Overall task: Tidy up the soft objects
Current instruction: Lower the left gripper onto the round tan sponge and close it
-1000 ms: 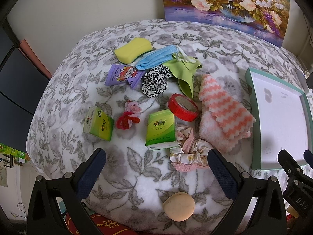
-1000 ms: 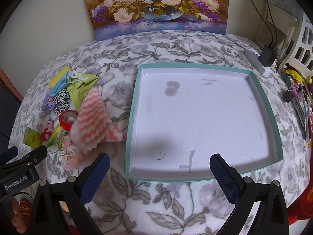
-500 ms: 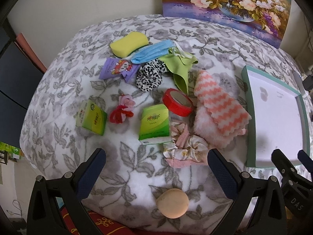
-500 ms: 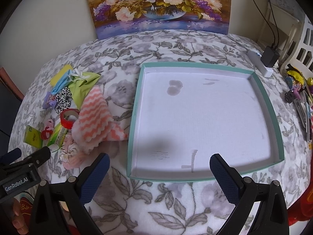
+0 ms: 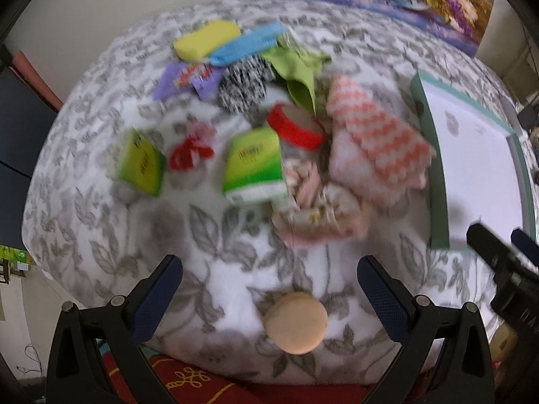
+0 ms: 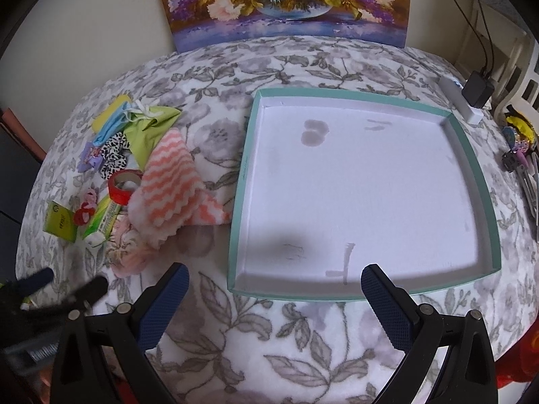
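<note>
Soft objects lie ahead of our left tool (image 5: 269,281); the tray (image 6: 471,155) lies ahead of our right tool (image 6: 274,289).

We hold both tools released and empty, jaws spread wide. Through the blur of the left wrist view, the round beige puff (image 5: 295,322) sits nearest, between and just below the left fingertips. Beyond it is the pink floral scrunchie (image 5: 316,208), then the pink-and-white zigzag cloth (image 5: 374,144), which touches the scrunchie on its far right side. The cloth's long axis runs diagonally, from far left to near right, toward the tray. The tray holds nothing yet, so we judge sorting has not begun. Our left tool is nearer the pile, so it suits the first pick, carrying rightward; the right tool hovers at the tray's near edge.
</note>
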